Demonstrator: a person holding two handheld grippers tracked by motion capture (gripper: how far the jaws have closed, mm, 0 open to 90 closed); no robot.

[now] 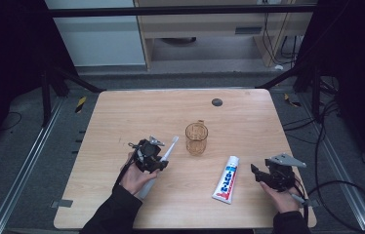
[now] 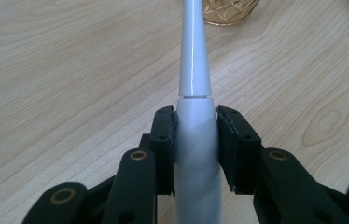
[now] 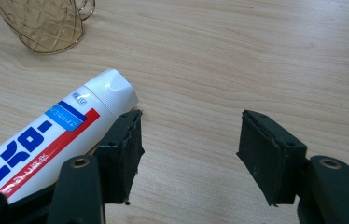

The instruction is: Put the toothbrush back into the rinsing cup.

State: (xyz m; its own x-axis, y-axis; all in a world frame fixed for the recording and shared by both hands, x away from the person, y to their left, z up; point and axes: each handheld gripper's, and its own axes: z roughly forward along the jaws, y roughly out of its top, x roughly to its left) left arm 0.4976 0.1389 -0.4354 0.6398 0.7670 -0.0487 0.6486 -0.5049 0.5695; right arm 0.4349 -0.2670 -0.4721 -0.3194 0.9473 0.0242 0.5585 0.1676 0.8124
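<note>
The electric toothbrush [image 2: 195, 140] is looking like smooth glossy white plastic, the cup [image 1: 196, 138] is showing clear amber patterned plastic, and the table [image 1: 122, 117] is looking like matt light wood grain.

Dim high view, dark edges; gripper views bright, sharp, soft shadows.

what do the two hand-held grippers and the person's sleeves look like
Both are black. The left hand-held gripper and the right hand-held gripper each carry a grey three-cornered plate on top. The jaws are linked black bars with brass-coloured pivot rings, ending in flat, rough-edged black pads. A black cable trails from the right one. The person wears dark long sleeves.
</note>
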